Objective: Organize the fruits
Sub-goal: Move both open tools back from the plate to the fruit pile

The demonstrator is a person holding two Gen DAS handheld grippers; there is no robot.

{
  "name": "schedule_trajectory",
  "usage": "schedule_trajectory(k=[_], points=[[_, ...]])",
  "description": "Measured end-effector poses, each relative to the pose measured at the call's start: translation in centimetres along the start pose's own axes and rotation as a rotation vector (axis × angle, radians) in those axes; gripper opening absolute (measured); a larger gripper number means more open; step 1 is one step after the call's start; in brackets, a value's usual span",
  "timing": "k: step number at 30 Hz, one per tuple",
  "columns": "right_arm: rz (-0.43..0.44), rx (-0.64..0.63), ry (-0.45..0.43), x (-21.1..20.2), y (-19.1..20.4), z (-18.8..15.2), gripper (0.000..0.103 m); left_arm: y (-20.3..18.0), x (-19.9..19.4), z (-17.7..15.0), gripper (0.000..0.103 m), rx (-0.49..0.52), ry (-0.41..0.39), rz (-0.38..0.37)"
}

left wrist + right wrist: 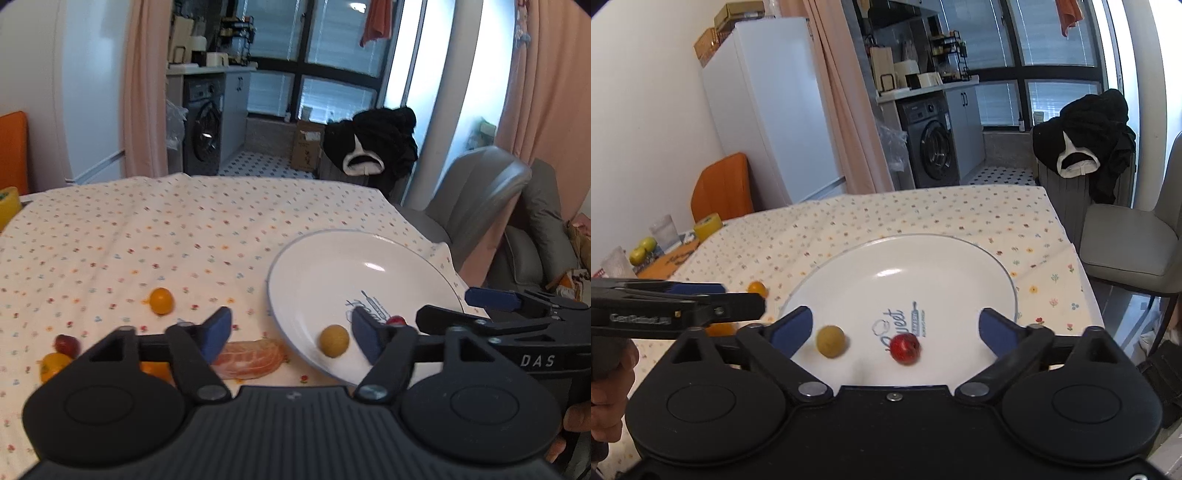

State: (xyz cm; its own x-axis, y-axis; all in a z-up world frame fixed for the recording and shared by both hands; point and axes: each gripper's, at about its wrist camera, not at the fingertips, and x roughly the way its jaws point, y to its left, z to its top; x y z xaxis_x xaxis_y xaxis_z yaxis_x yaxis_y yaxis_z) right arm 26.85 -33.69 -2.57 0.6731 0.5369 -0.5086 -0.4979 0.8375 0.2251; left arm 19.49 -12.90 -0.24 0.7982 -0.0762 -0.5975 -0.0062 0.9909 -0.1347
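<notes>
A white plate (942, 266) (332, 258) lies on the flowered tablecloth. On it are a tan round fruit (831, 340) (334, 340) and a small red fruit (905, 349) (396, 319). My right gripper (895, 328) hangs open over the plate's near side, both fruits between its fingers, neither touched. My left gripper (291, 332) is open at the plate's left rim, empty. On the cloth left of the plate lie an orange fruit (161, 301) (757, 288), a dark red fruit (66, 343), a yellow fruit (53, 363) and a peeled citrus piece (251, 356).
The other gripper (517, 317) (665, 306) crosses each view. A grey chair (1130, 240) stands at the table's right edge, an orange chair (724, 188) at the far left. Green fruits (642, 249), glasses and a yellow tape roll (707, 226) sit at the table's far left.
</notes>
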Motion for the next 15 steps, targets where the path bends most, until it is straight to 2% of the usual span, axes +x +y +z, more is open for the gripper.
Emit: schedule_trajectory(k=[1, 4, 15], points=[[0.005, 0.005, -0.005, -0.2, 0.1, 0.1, 0.103, 0.3, -0.6, 0.0, 0.083, -0.012, -0.021, 0.016], [0.019, 0.036, -0.017, -0.6, 0.3, 0.3, 0.103, 1.4, -2.1, -0.1, 0.088, -0.048, -0.058, 0.057], [0.039, 0.012, -0.041, -1.9, 2.8, 0.3, 0.103, 4.7, -6.9, -1.2, 0.093, -0.131, -0.149, 0.167]])
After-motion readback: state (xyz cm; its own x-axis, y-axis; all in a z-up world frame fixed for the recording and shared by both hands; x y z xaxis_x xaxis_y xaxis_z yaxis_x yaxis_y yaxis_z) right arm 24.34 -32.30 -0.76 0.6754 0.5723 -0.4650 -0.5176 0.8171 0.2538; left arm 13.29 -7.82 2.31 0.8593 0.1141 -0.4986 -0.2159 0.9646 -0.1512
